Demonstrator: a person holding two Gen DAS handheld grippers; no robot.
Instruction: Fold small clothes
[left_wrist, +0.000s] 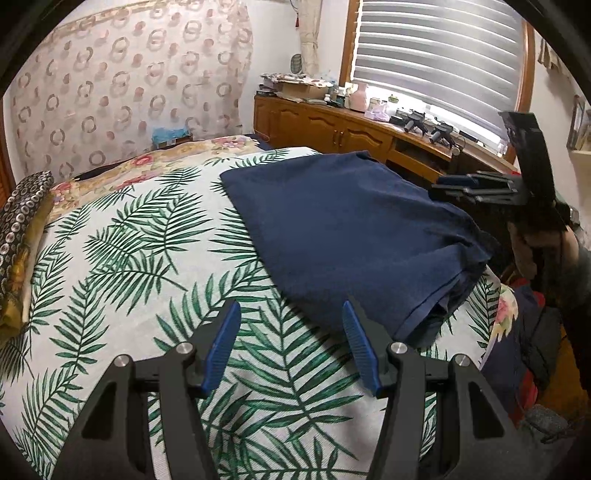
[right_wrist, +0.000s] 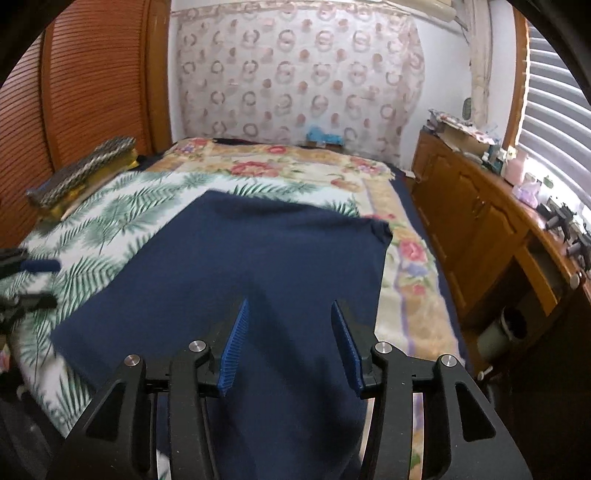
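Both claws are spread and empty: left claw (left_wrist: 291, 345) beside the navy shirt (left_wrist: 354, 229), right claw (right_wrist: 288, 345) above it. Pinch matching corners, fold evenly.

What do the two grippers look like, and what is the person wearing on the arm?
Both the left gripper and the right gripper have black angular frames with cut-out openings and round silver bolt heads. Each finger carries a blue ribbed pad. In the left wrist view, the right gripper shows a flat black body, and a dark grey sleeve appears behind it. No cables are visible.
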